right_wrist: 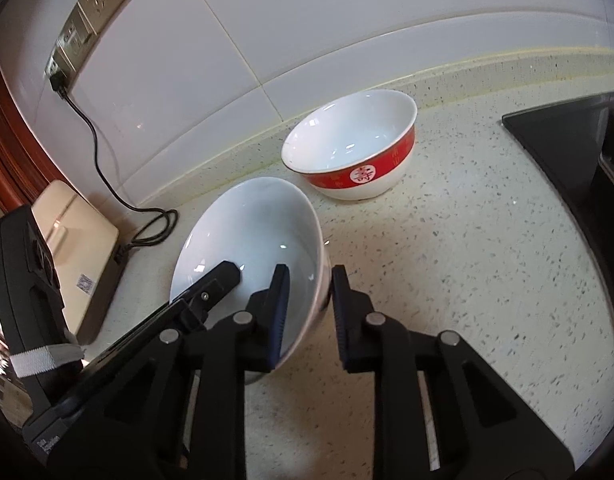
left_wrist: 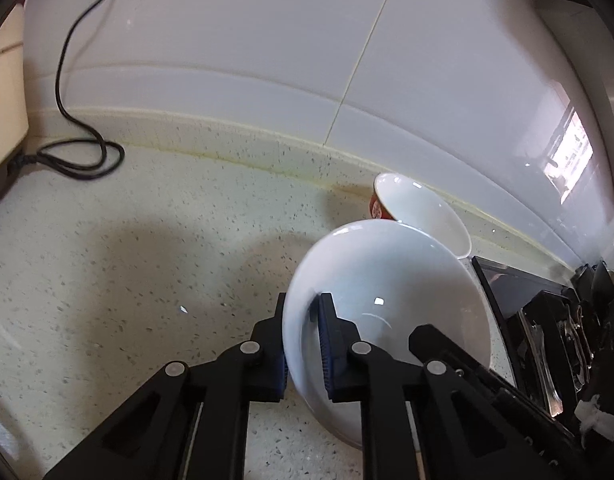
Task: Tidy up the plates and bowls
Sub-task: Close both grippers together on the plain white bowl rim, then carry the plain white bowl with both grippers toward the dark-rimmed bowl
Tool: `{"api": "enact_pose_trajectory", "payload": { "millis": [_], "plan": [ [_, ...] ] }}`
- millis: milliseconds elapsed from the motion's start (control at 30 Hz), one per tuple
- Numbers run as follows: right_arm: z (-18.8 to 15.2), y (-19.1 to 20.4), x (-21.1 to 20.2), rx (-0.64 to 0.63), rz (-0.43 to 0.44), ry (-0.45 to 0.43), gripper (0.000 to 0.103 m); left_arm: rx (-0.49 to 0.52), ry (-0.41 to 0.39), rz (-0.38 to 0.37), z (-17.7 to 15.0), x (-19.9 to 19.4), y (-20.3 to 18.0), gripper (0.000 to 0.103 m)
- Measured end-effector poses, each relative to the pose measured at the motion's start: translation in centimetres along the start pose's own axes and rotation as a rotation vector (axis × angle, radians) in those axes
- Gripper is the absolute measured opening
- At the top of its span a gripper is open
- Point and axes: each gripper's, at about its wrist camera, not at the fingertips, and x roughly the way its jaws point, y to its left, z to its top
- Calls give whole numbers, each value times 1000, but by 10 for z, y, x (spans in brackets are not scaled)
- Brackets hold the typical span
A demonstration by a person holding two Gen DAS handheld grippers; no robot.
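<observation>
White bowl (left_wrist: 387,280) rim pinched by both left gripper (left_wrist: 303,344) and right gripper (right_wrist: 307,312), hiding its base.

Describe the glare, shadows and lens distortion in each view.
Left wrist view: bright window reflection on the wall tiles; soft shadows across the countertop left of the white bowl; the fisheye bends the backsplash. Right wrist view: small highlights inside the red-banded bowl; dark vignette in the corners; the counter edge curves.
</observation>
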Motion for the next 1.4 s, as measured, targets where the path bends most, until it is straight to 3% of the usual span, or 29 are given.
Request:
{"api": "enact_pose_trajectory", "payload": {
  "millis": [567, 1100, 1400],
  "plan": [
    [0, 9, -24, 38, 87, -27, 24, 35, -62, 33, -7, -36, 1, 14],
    [-15, 58, -39, -118, 223, -35, 24, 42, -203, 140, -19, -97, 26, 14],
    [-22, 77, -49, -185, 275, -37, 24, 32, -201, 156, -30, -117, 39, 16]
  ]
}}
